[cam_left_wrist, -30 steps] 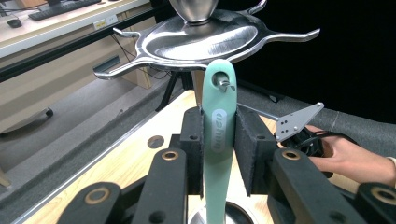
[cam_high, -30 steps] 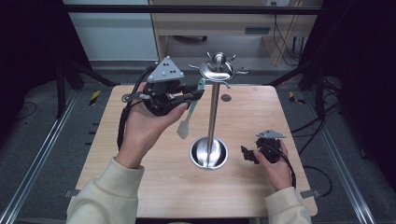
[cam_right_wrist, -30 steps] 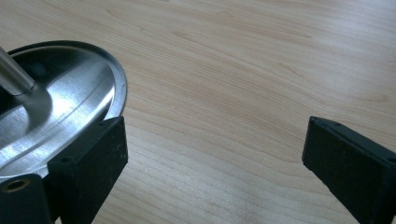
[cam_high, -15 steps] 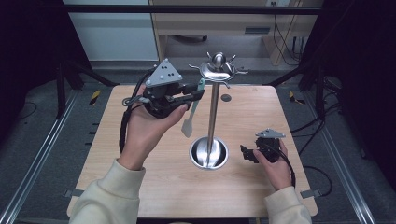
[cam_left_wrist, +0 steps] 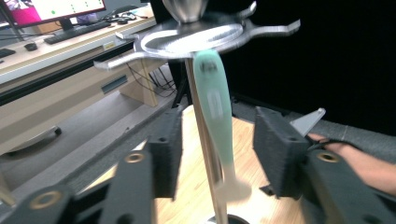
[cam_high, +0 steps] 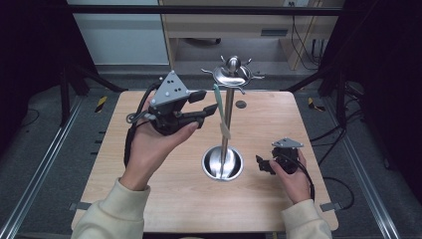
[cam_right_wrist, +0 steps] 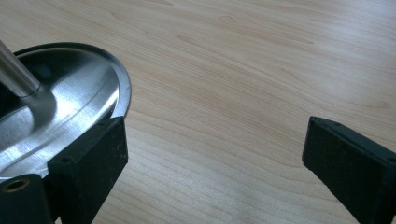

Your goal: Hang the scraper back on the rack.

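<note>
Left tongs [cam_high: 211, 101] raised, jaws just opening; right tongs [cam_high: 259, 165] low, agape

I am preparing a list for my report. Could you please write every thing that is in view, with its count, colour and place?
Utensil stand: one, silver metal, middle of the table, round base, hooks on top.
Spatula: one, mint-green handle and whitish blade, hanging from a stand hook, between the left jaws but not pressed.
Table: one, light wood.
Small round mark: one, dark, far side of the table.
Left gripper: black, raised beside the stand; jaws have just been opening.
Right gripper: black, resting on the table right of the base, open.
</note>
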Tool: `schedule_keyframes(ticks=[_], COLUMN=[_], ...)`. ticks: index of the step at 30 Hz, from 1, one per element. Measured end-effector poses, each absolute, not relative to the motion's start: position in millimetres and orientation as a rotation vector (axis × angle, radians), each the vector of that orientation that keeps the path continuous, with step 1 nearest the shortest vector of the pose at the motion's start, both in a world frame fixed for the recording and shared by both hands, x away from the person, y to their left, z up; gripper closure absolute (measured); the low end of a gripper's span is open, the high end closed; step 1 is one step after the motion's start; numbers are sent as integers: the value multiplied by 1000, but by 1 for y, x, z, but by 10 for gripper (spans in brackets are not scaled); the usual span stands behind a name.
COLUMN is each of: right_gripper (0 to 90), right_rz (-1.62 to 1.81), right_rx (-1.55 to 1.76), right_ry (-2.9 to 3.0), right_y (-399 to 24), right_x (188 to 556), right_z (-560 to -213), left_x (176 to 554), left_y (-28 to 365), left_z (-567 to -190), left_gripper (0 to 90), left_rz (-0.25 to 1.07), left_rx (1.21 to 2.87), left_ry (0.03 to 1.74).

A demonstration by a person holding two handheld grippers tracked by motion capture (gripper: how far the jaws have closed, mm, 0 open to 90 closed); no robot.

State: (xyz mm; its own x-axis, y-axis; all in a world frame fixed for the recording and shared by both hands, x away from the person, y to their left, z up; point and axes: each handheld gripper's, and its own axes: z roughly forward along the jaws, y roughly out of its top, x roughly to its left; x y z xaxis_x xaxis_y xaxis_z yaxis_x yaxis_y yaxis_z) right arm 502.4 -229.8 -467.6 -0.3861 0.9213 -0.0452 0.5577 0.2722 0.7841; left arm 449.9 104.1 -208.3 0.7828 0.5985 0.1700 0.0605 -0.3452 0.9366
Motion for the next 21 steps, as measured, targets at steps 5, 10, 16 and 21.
schedule_keyframes(ticks=[5, 10, 16, 21], right_gripper=[72, 71, 71, 71], right_rz=[953, 959, 946, 941], right_rx=[1321, 1328, 1337, 1334], right_ry=[2044, 2038, 2042, 2045], right_y=[-231, -230, -229, -229], right_x=[502, 501, 500, 500], right_z=[-467, -467, -468, -468], left_x=[440, 429, 419, 413], left_y=[112, 124, 139, 145], left_z=[-221, -241, -266, -284], left_gripper=[302, 147, 83, 79], left_rz=[634, 633, 566, 518], left_rx=[1870, 1885, 1910, 1930], left_ry=[522, 553, 571, 570])
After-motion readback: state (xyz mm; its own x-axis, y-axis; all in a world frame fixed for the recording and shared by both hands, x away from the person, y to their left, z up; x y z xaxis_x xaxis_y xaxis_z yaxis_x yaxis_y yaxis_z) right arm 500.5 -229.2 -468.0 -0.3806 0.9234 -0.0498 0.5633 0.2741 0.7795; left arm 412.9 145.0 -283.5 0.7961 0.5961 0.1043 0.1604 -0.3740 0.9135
